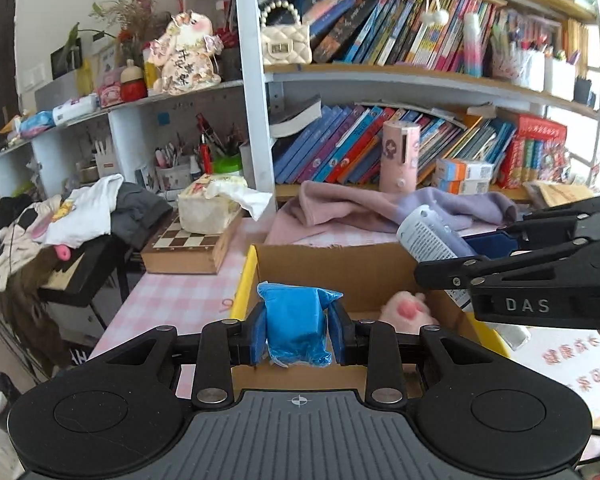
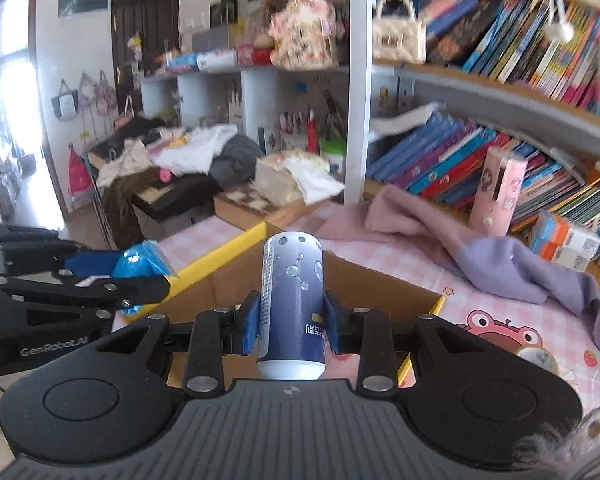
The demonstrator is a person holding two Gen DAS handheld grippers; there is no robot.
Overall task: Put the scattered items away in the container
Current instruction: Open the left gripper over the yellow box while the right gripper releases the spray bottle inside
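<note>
My left gripper (image 1: pixel 297 330) is shut on a blue plastic packet (image 1: pixel 294 326) and holds it over the near edge of an open cardboard box (image 1: pixel 340 268) with yellow flaps. A pink plush toy (image 1: pixel 406 308) lies inside the box. My right gripper (image 2: pixel 292 322) is shut on a blue-and-white cylindrical bottle (image 2: pixel 292 300), also above the cardboard box (image 2: pixel 380 284). In the left wrist view the right gripper (image 1: pixel 452 258) comes in from the right with the bottle (image 1: pixel 428 236). The right wrist view shows the left gripper (image 2: pixel 156 276) at the left with the blue packet (image 2: pixel 140 262).
The box sits on a pink checked tablecloth (image 1: pixel 164 300). A pink and lilac cloth (image 1: pixel 380 204) lies behind it, below shelves of books (image 1: pixel 380 148). A chessboard case (image 1: pixel 188 248) with a tissue box (image 1: pixel 208 208) stands at the left. Clothes (image 1: pixel 80 212) are heaped on a side stand.
</note>
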